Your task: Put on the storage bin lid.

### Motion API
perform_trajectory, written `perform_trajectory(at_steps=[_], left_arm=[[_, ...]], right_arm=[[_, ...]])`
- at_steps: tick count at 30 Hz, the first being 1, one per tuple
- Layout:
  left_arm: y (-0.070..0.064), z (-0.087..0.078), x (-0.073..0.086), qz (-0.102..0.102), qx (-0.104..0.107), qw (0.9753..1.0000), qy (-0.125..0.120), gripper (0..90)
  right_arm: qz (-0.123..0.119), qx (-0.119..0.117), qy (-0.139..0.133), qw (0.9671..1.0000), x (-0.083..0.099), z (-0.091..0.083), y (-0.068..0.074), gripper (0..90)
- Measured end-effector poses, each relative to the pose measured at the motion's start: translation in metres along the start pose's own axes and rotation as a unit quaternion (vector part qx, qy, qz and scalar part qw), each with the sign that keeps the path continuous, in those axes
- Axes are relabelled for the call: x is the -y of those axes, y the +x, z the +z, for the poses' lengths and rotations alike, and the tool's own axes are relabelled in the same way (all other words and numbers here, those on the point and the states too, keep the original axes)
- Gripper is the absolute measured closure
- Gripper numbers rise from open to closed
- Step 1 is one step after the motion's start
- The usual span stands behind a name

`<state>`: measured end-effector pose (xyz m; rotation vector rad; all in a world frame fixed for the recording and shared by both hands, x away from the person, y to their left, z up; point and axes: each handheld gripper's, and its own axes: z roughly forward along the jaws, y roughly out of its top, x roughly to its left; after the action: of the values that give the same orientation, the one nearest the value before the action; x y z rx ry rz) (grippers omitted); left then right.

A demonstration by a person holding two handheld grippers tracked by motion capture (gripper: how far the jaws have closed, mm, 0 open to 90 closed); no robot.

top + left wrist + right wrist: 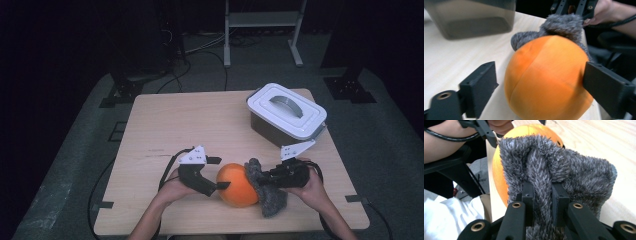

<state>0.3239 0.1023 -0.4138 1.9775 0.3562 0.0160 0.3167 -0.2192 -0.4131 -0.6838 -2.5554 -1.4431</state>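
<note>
An orange plush ball [236, 185] sits near the table's front edge. My left gripper [222, 172] is open around its left side; in the left gripper view the ball [549, 77] lies between the two jaws, with a gap at the left jaw. A grey furry cloth [267, 192] drapes against the ball's right side. My right gripper [258, 176] is shut on a fold of it; in the right gripper view [542, 195] the cloth [564, 167] bunches up between the jaws, with the ball [499, 170] behind it.
A dark box with a white lid and grey handle [286, 111] stands at the back right of the wooden table [190, 120]. Its wall [474, 20] rises beyond the ball in the left gripper view. Bare tabletop lies to the left and behind.
</note>
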Motion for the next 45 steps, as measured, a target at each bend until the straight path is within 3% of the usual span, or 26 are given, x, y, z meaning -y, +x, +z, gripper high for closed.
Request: perform_trajectory(at_steps=[4,8,11,14,17,20,22,25,32,35,38,41,45], left_arm=[[0.001,0.011,0.007,-0.015,0.042,0.9990,0.001,10.3],[-0.001,0.016,0.009,-0.010,0.055,0.9984,0.000,14.9],[-0.005,0.013,0.007,0.007,0.035,0.9994,0.000,32.8],[-0.012,0.011,0.001,0.033,0.013,0.9994,-0.001,36.0],[-0.017,0.014,-0.001,0.051,0.012,0.9986,0.006,36.6],[-0.023,0.017,-0.005,0.067,0.005,0.9977,0.010,37.3],[-0.021,0.014,-0.004,0.063,-0.002,0.9979,0.011,39.5],[-0.018,0.009,-0.003,0.060,-0.004,0.9981,0.006,41.1],[-0.015,-0.001,-0.005,0.060,-0.012,0.9981,0.003,41.4],[-0.014,-0.004,-0.006,0.055,-0.014,0.9984,-0.006,41.6],[-0.015,-0.008,-0.010,0.062,-0.017,0.9979,-0.007,41.8],[-0.021,-0.003,-0.012,0.081,-0.017,0.9965,0.010,41.9],[-0.024,0.002,-0.014,0.086,-0.017,0.9961,0.010,41.3]], right_arm=[[0.004,-0.002,0.000,1.0000,0.008,-0.002,-0.002,75.4],[0.011,0.000,0.003,0.9999,0.011,-0.005,-0.004,75.3],[0.011,-0.009,0.002,0.9999,0.008,-0.008,-0.003,75.3],[-0.001,-0.018,-0.009,0.9998,-0.002,-0.015,0.000,75.5],[-0.013,-0.025,-0.029,0.9992,-0.017,-0.019,0.005,75.5],[-0.029,-0.020,-0.028,0.9990,-0.030,-0.018,0.011,75.5],[-0.044,-0.012,-0.020,0.9988,-0.042,-0.012,0.016,75.4],[-0.043,-0.013,-0.018,0.9988,-0.043,-0.009,0.015,75.5],[-0.018,-0.021,-0.020,0.9994,-0.027,-0.001,0.004,75.5],[-0.009,-0.011,-0.008,0.9999,-0.019,-0.001,0.001,75.5],[-0.010,-0.006,0.000,0.9999,-0.018,-0.001,0.000,75.5],[-0.016,-0.015,-0.019,0.9996,-0.027,-0.006,0.005,75.4],[-0.032,-0.017,-0.031,0.9989,-0.040,-0.007,0.012,75.4]])
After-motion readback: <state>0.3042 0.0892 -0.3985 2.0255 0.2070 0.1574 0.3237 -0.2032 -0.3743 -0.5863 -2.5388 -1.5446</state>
